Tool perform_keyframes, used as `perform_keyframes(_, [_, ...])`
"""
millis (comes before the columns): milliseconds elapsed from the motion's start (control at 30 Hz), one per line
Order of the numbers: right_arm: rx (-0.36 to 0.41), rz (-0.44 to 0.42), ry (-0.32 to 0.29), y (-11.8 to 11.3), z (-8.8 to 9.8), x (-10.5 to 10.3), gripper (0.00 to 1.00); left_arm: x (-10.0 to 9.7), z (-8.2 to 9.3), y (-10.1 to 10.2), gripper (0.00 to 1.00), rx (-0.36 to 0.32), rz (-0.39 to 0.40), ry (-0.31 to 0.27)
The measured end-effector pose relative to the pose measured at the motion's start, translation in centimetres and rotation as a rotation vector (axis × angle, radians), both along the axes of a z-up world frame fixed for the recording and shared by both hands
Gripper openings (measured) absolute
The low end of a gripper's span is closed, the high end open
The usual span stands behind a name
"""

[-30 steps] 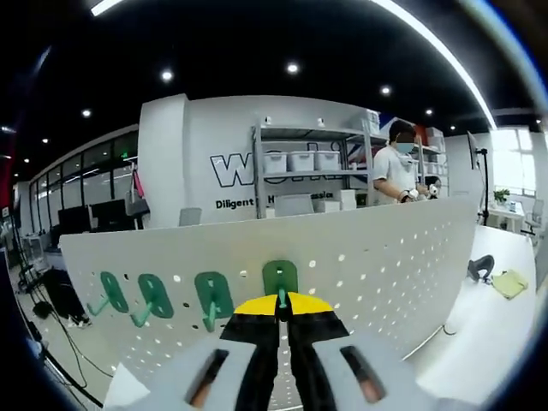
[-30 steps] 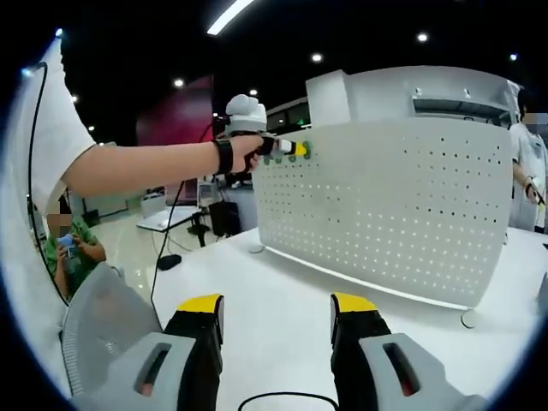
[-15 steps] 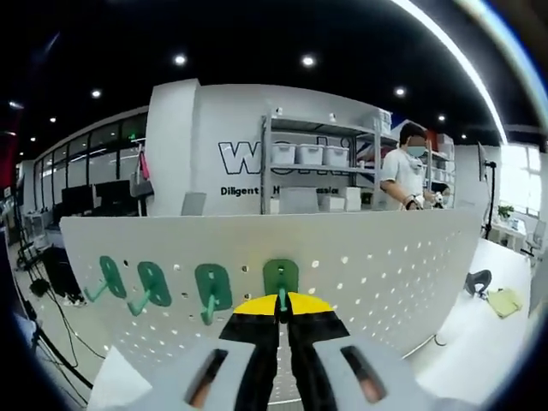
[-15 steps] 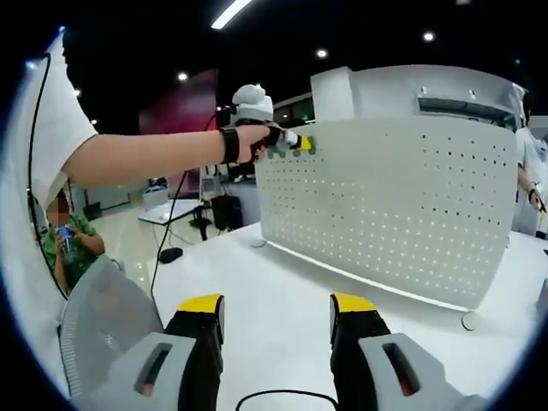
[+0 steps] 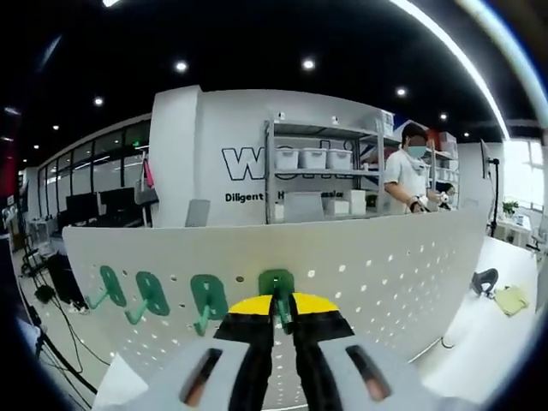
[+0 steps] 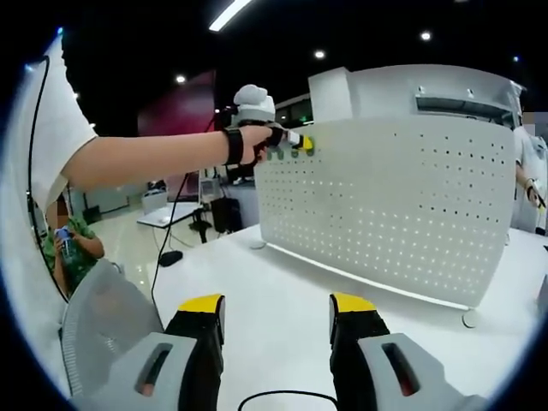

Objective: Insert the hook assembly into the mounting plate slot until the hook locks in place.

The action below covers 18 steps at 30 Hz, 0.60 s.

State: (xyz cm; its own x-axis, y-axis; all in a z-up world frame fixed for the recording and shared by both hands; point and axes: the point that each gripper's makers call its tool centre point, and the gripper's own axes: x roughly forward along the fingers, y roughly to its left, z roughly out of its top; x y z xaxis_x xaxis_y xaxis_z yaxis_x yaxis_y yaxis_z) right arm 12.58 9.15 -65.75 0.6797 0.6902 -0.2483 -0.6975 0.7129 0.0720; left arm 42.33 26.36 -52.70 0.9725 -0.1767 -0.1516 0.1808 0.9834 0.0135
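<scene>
1. The left gripper (image 5: 280,306) has its jaws almost together around the stem of the green hook assembly (image 5: 276,285), whose back plate lies against the white perforated mounting plate (image 5: 385,265), near its top edge. The right gripper (image 6: 276,310) hangs with jaws wide apart and nothing between them, above the white table (image 6: 282,282), well apart from the plate.
2. Risk, as I judge it: if the hook's tabs are not fully seated in the slot, opening the jaws may let it fall. I cannot tell from the pictures whether it is locked.
3. A tilted push can jam the tabs or rock the standing plate, because only one gripper touches it.
4. Three other green hooks (image 5: 152,294) hang just to the side in a row; a sideways slip may knock the nearest one.
5. Open room: above the plate's top edge and on the side without hooks there is free space. The table before the plate gives the right gripper room to come and steady it.
</scene>
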Motion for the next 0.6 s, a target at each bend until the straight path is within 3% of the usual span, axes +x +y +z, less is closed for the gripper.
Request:
perform_keyframes(200, [0.005,-0.005,-0.001,-0.1,0.1,0.0,0.50,0.1,0.0,-0.2,0.10,0.032,-0.009,-0.009])
perform_keyframes(600, [-0.002,0.015,-0.015,0.6,0.6,-0.1,0.50,-1.0,0.4,-1.0,0.24,0.108,-0.097,-0.039])
